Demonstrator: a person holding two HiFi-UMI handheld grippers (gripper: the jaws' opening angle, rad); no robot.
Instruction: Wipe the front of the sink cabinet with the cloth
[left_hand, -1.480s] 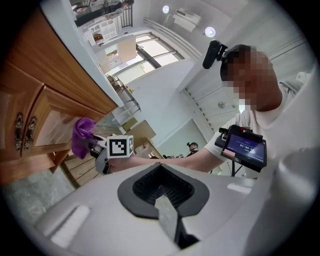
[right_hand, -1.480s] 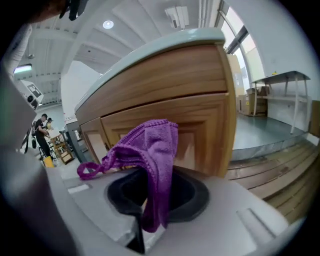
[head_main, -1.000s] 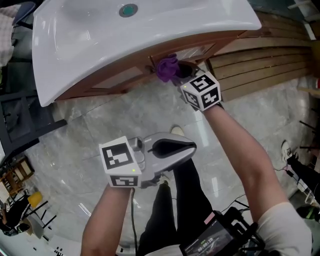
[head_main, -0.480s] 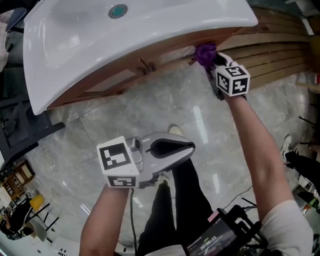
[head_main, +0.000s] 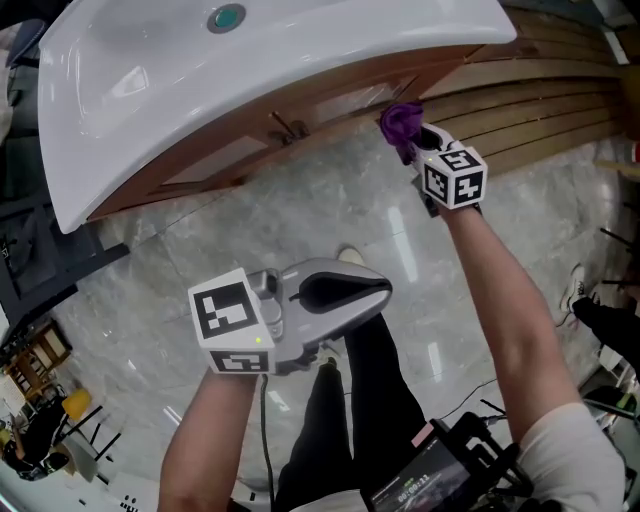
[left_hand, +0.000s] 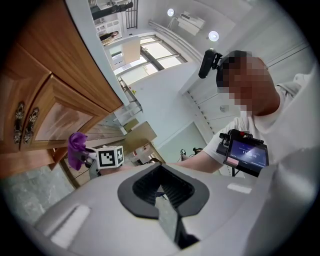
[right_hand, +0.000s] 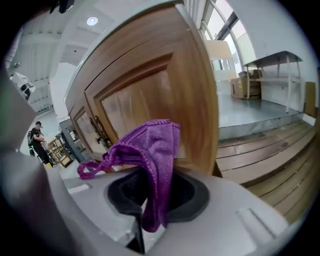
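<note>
The wooden sink cabinet (head_main: 250, 150) stands under a white basin (head_main: 250, 70). My right gripper (head_main: 412, 138) is shut on a purple cloth (head_main: 400, 123) at the right end of the cabinet front, just below the basin's edge. In the right gripper view the cloth (right_hand: 150, 155) hangs bunched from the jaws, close before the right door panel (right_hand: 150, 95); whether it touches the wood is unclear. My left gripper (head_main: 385, 290) hangs low over the floor, well away from the cabinet, shut and holding nothing. From the left gripper view the cloth (left_hand: 76, 147) shows beside the doors (left_hand: 45, 100).
Paired door handles (head_main: 285, 127) sit at the cabinet's middle. Wooden slats (head_main: 560, 100) run along the right of the cabinet. Grey marble floor (head_main: 200, 230) lies below, with the person's legs (head_main: 350, 400) on it. A dark frame (head_main: 30, 250) stands at the left.
My right gripper carried the cloth from beside the door handles rightward to the cabinet's right end, then dropped slightly down and left. The left gripper stayed put.
</note>
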